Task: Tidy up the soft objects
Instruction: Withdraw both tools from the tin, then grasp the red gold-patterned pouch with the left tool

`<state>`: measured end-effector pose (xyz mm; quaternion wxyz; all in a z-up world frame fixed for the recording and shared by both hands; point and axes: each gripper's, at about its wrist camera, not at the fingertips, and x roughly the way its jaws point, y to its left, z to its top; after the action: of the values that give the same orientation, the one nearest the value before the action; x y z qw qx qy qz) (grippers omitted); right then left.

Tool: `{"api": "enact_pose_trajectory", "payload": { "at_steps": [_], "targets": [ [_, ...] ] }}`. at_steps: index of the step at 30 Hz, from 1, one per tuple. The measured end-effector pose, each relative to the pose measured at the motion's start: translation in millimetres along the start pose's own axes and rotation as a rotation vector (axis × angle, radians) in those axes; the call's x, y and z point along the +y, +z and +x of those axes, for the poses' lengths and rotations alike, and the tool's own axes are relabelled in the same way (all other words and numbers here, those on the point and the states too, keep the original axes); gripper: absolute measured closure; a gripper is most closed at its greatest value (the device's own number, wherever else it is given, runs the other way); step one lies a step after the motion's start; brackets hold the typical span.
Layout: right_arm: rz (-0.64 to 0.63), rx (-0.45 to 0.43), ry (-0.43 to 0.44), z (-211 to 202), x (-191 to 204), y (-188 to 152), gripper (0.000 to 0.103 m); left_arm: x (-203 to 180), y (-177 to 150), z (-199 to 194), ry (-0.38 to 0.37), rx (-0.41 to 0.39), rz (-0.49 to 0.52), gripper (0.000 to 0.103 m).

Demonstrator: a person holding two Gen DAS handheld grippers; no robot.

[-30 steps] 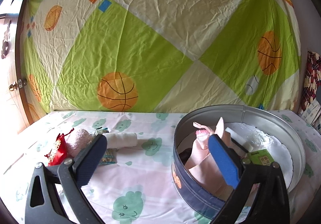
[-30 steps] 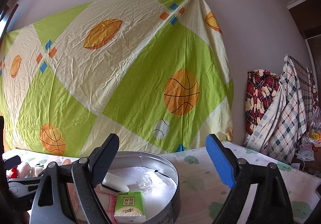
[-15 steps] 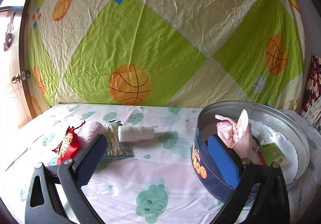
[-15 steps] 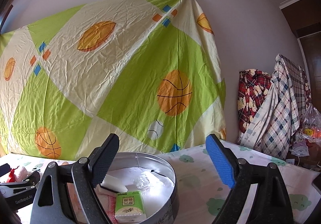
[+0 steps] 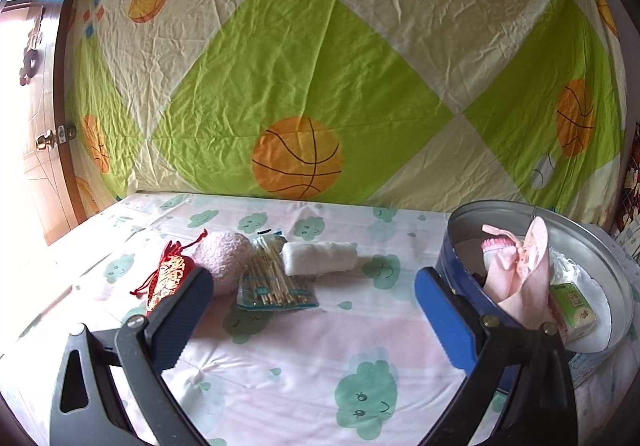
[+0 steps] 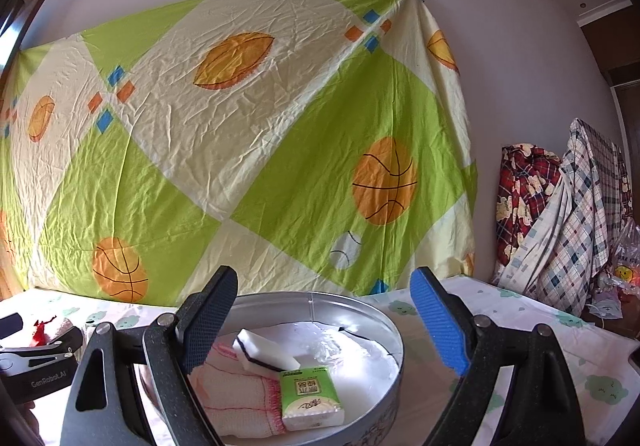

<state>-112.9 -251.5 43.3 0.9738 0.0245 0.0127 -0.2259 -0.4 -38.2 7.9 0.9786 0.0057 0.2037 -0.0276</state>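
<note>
My left gripper (image 5: 314, 296) is open and empty above the bedsheet. Beyond its left finger lie a red pouch (image 5: 168, 278), a pink fluffy ball (image 5: 226, 256), a packet of cotton swabs (image 5: 274, 282) and a rolled white towel (image 5: 320, 257). To the right stands a round tin (image 5: 460, 230) holding a pink cloth (image 5: 520, 278) and a green tissue pack (image 5: 574, 304). My right gripper (image 6: 324, 320) is open and empty over the tin (image 6: 384, 320), where a white sponge (image 6: 264, 354), a pink-edged cloth (image 6: 236, 394) and the tissue pack (image 6: 310, 398) lie.
A green and cream sheet with basketballs (image 5: 320, 86) hangs on the wall behind the bed. A wooden door (image 5: 36, 134) stands at the left. Plaid fabrics (image 6: 560, 222) hang at the right edge of the bed (image 6: 540, 334).
The left gripper has swung left, away from the tin; the loose items on the sheet now sit nearer the middle of its view. The right view shifted slightly.
</note>
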Motion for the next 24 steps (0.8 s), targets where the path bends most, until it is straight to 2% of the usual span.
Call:
{"api": "enact_pose_trajectory", "payload": {
  "at_steps": [17,24],
  "targets": [
    [-0.021,0.047,0.137,-10.4,82.1,-8.3,0.013,72.8,3.0,18.6,0.070,0.051,-0.044,0.001],
    [-0.011,0.093,0.199,-10.2,112.9,-13.5,0.013,117.3,4.4,40.3,0.117,0.124,-0.130,0.001]
  ]
}}
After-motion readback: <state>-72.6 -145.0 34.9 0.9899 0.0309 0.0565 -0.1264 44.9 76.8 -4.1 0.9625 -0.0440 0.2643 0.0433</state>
